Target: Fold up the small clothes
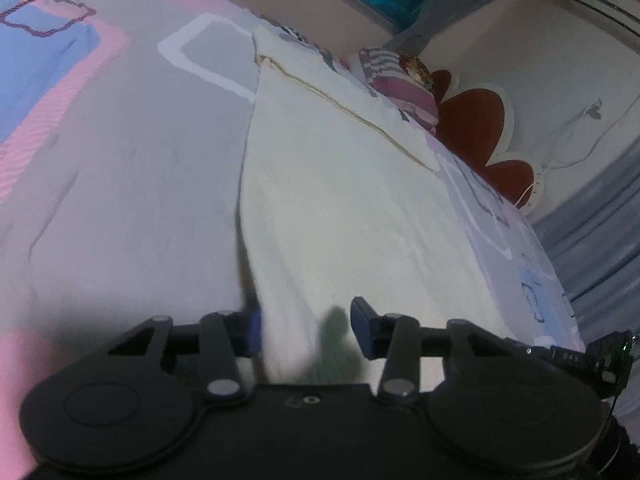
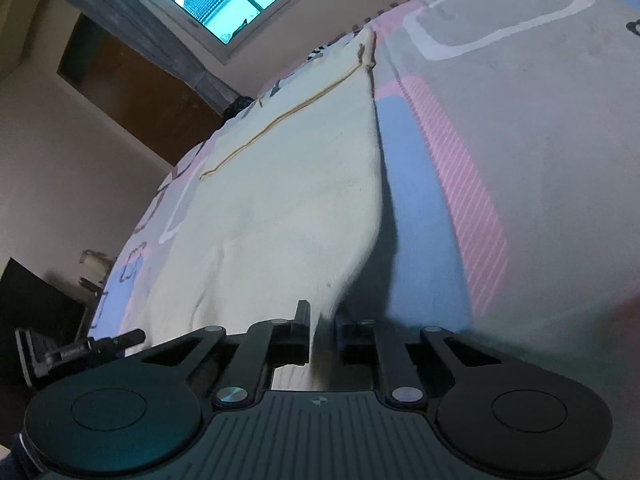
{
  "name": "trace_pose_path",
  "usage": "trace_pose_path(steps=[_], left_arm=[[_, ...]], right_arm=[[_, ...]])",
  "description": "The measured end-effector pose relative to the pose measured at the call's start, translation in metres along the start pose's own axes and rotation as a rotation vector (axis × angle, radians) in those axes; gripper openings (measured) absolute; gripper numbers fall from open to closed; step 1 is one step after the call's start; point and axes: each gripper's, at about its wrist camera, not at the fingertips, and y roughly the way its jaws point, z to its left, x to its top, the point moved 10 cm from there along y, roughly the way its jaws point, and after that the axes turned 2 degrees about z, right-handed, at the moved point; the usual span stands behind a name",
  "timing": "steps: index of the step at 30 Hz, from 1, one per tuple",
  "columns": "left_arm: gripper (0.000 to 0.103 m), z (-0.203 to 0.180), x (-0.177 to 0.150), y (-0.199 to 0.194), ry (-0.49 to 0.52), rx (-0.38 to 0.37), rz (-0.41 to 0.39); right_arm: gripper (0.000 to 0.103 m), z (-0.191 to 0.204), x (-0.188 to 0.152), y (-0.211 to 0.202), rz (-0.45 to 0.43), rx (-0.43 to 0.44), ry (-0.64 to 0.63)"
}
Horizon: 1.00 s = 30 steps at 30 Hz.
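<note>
The left tool (image 1: 306, 330) stands with jaws apart astride the near hem of the cream garment (image 1: 340, 184), which lies spread on the patterned bedspread (image 1: 120, 160). The right tool (image 2: 322, 332) is clamped on the hem's lifted corner. Judged light, limp and non-fragile, it is best taken at hem corners; it is plain cream knit with a tan seam line (image 2: 280, 120).

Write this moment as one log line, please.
left tool: open over cloth | right tool: shut on cloth | bedsheet: underneath
</note>
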Motion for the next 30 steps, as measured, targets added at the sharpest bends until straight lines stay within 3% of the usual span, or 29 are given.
trace_pose_path(steps=[3,4,5,6,11,18,23,30], left_arm=[[0.039,-0.005,0.0,0.001,0.038,0.023,0.008],[0.022,-0.005,0.001,0.001,0.047,0.033,0.003],[0.008,-0.004,0.002,0.002,0.056,0.05,0.0],[0.005,-0.002,0.002,0.002,0.053,0.062,-0.003],[0.005,-0.001,0.023,-0.01,-0.01,0.007,-0.11],[0.005,-0.005,0.072,0.001,-0.094,-0.047,-0.176],[0.005,-0.007,0.123,0.018,-0.094,-0.019,-0.198],[0.005,-0.017,0.208,0.056,-0.08,-0.042,-0.247]], right_arm=[[0.013,0.003,-0.001,0.009,0.048,0.015,-0.01],[0.013,0.004,-0.001,0.01,0.053,0.009,-0.022],[0.006,0.006,-0.001,0.01,0.045,0.005,-0.04],[0.002,0.009,0.003,0.006,0.015,-0.003,-0.067],[0.002,0.027,0.025,-0.006,-0.081,0.021,-0.109],[0.002,0.035,0.074,0.003,-0.146,0.038,-0.099],[0.002,0.034,0.128,0.016,-0.185,0.024,-0.084],[0.002,0.03,0.222,0.053,-0.225,0.06,-0.023]])
